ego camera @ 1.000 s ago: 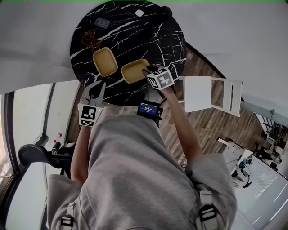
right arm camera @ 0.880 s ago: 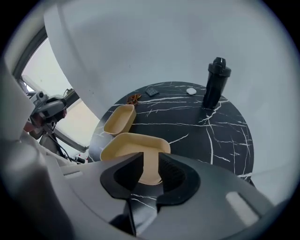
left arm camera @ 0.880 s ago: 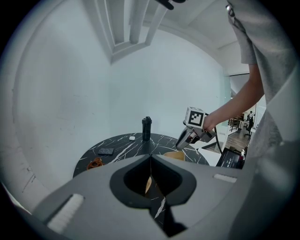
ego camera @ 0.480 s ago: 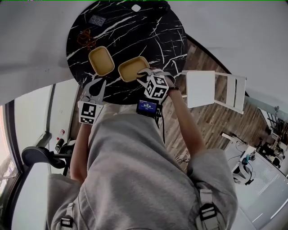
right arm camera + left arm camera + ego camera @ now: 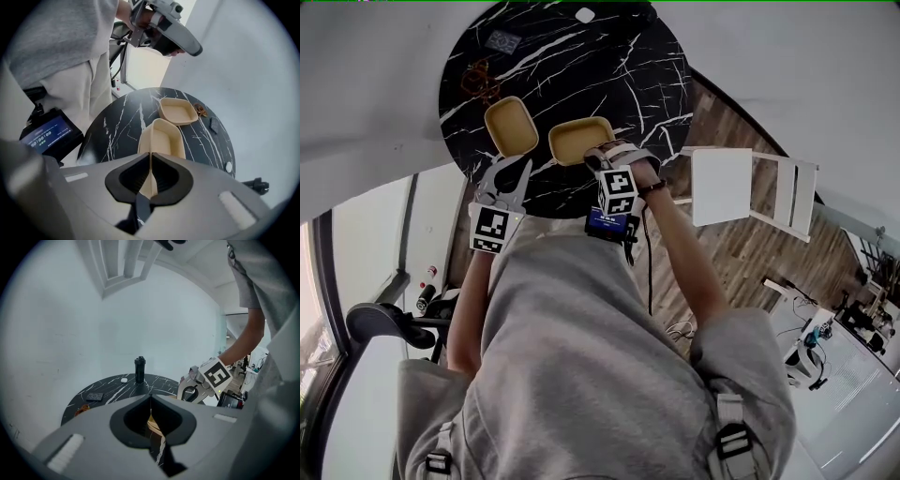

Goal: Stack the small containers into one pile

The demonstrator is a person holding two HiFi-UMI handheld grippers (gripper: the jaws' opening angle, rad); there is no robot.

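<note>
Two tan small containers rest side by side on the round black marble table (image 5: 609, 75): the left one (image 5: 510, 127) and the right one (image 5: 578, 139). My right gripper (image 5: 598, 159) is at the right container's near rim, its jaws closing with the thin rim (image 5: 161, 136) pinched between them (image 5: 151, 164). The other container (image 5: 178, 111) lies just beyond it, apart. My left gripper (image 5: 508, 176) hovers at the table's near edge, in front of the left container, shut with nothing held (image 5: 151, 401).
A black bottle (image 5: 139, 370), a small white object (image 5: 584, 15), a dark card (image 5: 502, 40) and a brown tangle (image 5: 478, 80) lie on the far half of the table. A white chair (image 5: 750, 192) stands to the right. A blue-screened device (image 5: 607, 223) hangs at the person's waist.
My right gripper has drawn back to the right container's near rim and its jaws have closed onto it. The left gripper has barely moved.
</note>
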